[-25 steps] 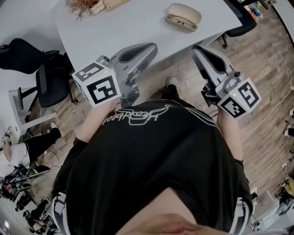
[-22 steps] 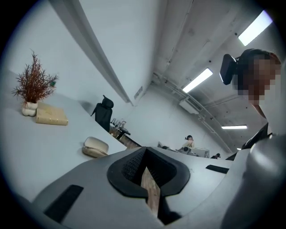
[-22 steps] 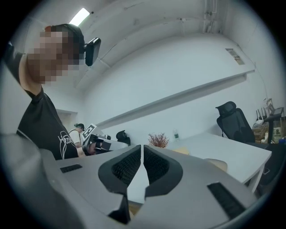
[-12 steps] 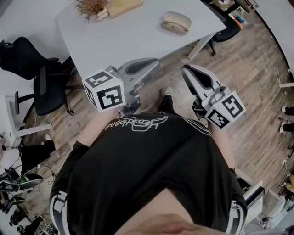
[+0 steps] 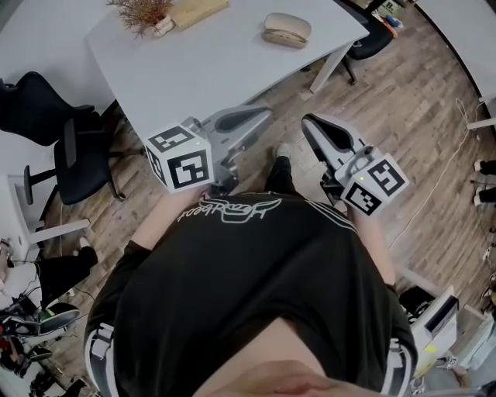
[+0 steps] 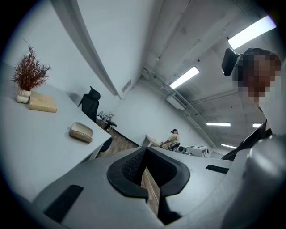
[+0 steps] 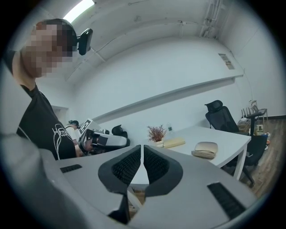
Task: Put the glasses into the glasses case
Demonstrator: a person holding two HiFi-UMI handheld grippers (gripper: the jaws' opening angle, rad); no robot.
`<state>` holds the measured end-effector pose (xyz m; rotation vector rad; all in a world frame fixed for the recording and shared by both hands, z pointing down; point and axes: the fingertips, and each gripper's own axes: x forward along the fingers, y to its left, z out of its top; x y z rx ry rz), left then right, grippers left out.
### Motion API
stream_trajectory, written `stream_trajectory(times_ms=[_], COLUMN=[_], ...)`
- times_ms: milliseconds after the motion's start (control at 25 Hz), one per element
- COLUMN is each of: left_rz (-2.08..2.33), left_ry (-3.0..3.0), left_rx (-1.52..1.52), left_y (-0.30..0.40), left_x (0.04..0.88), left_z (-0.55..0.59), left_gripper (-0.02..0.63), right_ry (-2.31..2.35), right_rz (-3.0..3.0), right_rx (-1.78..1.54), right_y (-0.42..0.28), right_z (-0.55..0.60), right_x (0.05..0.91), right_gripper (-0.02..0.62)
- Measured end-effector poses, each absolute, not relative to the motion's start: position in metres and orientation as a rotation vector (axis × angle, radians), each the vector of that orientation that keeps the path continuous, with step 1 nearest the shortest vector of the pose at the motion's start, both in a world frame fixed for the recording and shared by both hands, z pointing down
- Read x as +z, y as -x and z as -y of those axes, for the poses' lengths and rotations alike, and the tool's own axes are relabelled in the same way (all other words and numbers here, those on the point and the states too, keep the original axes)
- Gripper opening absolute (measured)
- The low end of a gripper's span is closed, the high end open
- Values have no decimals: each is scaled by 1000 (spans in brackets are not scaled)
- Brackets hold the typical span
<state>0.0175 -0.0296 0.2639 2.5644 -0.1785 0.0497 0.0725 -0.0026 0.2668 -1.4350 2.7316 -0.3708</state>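
Case (image 5: 287, 29) is on the surface (image 5: 217, 70) near its far right corner. Lid is down and it looks shut. No glasses show in any view, on the surface or in either gripper. If they're in the case, the lid hides them.

Left gripper (image 5: 260, 116): jaws together, nothing between the pads, only floor showing through the slit. Right gripper (image 5: 310, 124): jaws together too, empty. Both are held about level in front of the person's torso, well short of the case and off the surface, over the wood floor. The left gripper is nearer the surface edge; the right is below the case and a little right of it.

Plant (image 5: 139, 12) and a tan block (image 5: 198, 9) sit well left of the case along the same far edge. Neither is in the way.

Step in hand, my read: can't pin it. A closed case with empty jaws held clear of it fits two stages:
- glasses already inside, lid shut
- glasses somewhere out of frame, case waiting

So I'm calling no next move. Any further work on the case would mean closing a long gap to it and opening the jaws before contact. The rounded shell looks likely to slide on the smooth surface if pushed from one side only.
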Motion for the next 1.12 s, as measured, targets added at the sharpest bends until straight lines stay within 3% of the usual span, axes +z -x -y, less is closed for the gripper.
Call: stream_trajectory(times_ms=[1120], left_rz=[85], left_ry=[-2482], left_rx=[47], left_y=[-27], left_x=[282], left_z=[-9], left_gripper=[8], right_ry=[1494], right_rz=[-2665], right_rx=[-472], right_y=[-79], right_z=[-35], right_x=[282], right_gripper=[18])
